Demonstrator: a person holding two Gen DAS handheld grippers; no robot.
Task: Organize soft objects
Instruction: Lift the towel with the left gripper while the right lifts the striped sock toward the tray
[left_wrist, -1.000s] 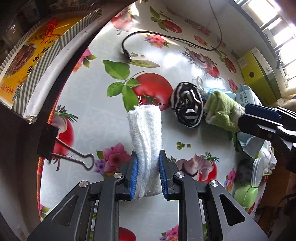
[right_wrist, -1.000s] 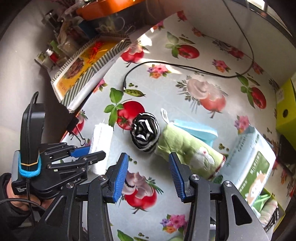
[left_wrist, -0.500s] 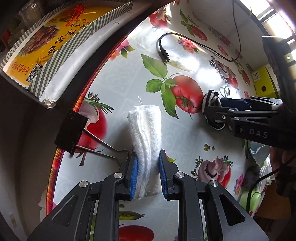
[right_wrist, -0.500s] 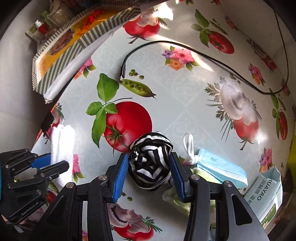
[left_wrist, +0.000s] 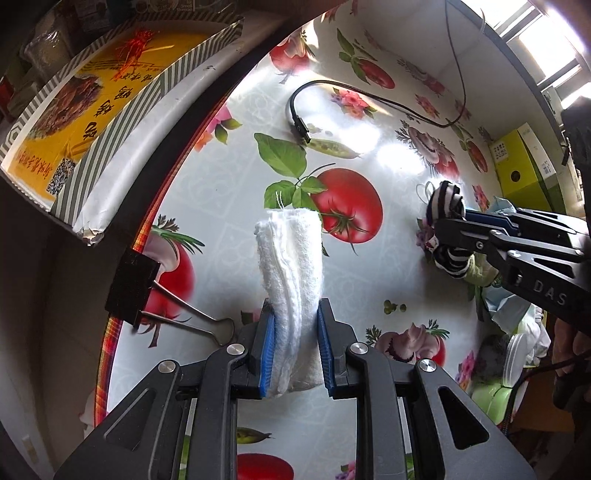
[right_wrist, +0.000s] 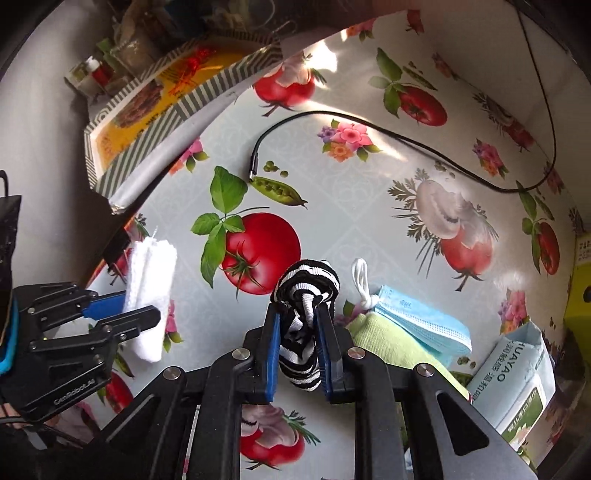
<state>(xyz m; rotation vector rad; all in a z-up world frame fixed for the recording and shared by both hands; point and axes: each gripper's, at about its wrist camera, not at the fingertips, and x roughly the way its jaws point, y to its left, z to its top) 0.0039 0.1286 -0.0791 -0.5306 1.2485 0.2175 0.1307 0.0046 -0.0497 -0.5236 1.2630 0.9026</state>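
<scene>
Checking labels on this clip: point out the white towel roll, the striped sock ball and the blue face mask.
white towel roll (left_wrist: 290, 266), left wrist view, mid-roll.
striped sock ball (right_wrist: 308, 282), right wrist view, upper bulge.
blue face mask (right_wrist: 421, 317), right wrist view, pleated top.

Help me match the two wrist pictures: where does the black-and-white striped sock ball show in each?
Left wrist: striped sock ball at the right edge, pinched by the right gripper.
Right wrist: bottom centre, squeezed between the blue pads.
Shared landmark: the big printed tomato, left of it in both.
</scene>
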